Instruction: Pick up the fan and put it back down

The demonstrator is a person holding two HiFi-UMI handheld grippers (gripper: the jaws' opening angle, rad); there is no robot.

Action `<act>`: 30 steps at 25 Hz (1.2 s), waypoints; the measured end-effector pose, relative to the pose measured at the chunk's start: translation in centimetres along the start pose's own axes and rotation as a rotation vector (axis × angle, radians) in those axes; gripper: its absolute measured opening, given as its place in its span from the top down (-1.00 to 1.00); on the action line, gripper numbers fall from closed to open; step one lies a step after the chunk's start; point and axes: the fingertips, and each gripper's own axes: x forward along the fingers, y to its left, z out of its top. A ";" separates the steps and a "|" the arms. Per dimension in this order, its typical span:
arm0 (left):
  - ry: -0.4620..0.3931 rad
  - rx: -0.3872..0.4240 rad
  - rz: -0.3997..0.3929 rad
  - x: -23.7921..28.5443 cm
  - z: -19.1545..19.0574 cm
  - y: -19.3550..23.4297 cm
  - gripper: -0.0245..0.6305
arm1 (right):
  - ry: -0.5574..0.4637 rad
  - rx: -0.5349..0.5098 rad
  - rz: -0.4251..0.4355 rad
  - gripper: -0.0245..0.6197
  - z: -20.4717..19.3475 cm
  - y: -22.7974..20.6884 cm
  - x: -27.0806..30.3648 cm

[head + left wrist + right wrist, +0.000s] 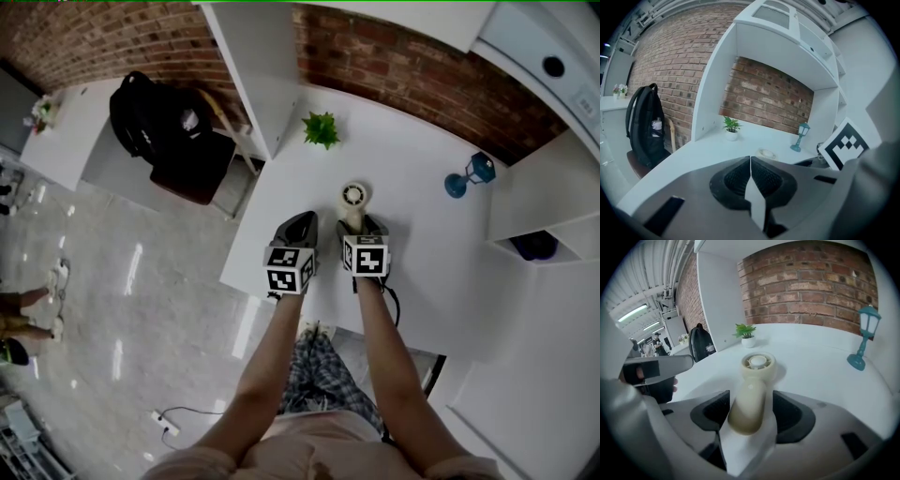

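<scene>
My left claw point(750, 158), low in its frame, is shut tight on nothing; I judge it idle, since one claw is enough here. My right claw point(751, 397) clamps the handle of the fan point(758, 363), whose head lies mid-frame on the counter point(820, 376).

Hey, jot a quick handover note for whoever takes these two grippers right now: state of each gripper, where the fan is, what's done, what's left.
Left gripper: jaws together, empty, over the white table beside the right one.
Right gripper: shut on the handle of the fan, whose round head points away towards the brick wall.
Fan: low at the table; I cannot tell whether it is off the surface.
Done: the grasp.
Left: lift it clear, set it back down, open the jaws.
</scene>
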 end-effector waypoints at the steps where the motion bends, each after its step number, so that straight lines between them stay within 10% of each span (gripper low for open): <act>1: 0.002 -0.001 -0.001 0.0 -0.1 0.0 0.84 | 0.002 -0.003 -0.006 0.00 0.0 -0.1 0.0; 18: 0.000 0.002 -0.003 -0.7 -0.1 0.2 0.84 | -0.032 -0.023 -0.052 0.30 0.8 -0.5 -1.1; 30: -0.099 0.056 -0.008 -4.3 5.7 -1.6 0.84 | -0.328 -0.012 -0.046 0.30 6.5 0.5 -10.3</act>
